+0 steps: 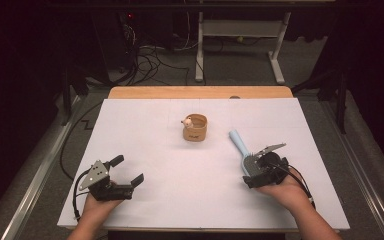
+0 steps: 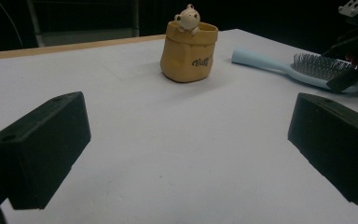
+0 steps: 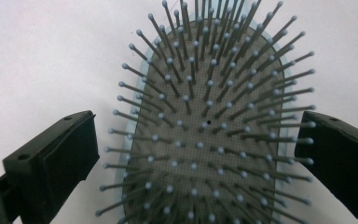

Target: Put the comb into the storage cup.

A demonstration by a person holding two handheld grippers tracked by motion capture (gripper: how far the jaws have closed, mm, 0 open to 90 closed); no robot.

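White table point(image 1: 145, 150): right claw point(image 1: 251, 167) spread astride hairbrush point(image 1: 241, 147); bear pot point(image 1: 195, 127) well apart; left claw point(image 1: 128, 170) spread, idle

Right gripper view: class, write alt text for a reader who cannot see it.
A light blue hairbrush lies bristles-up on a white table, seen from close above. The right gripper is open, with one black jaw on each side of the brush head, neither clearly touching it.

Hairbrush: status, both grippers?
Right gripper open, jaws either side of hairbrush head, bristles up. Left gripper open, idle, empty. Bear cup stands apart, nothing blocking.
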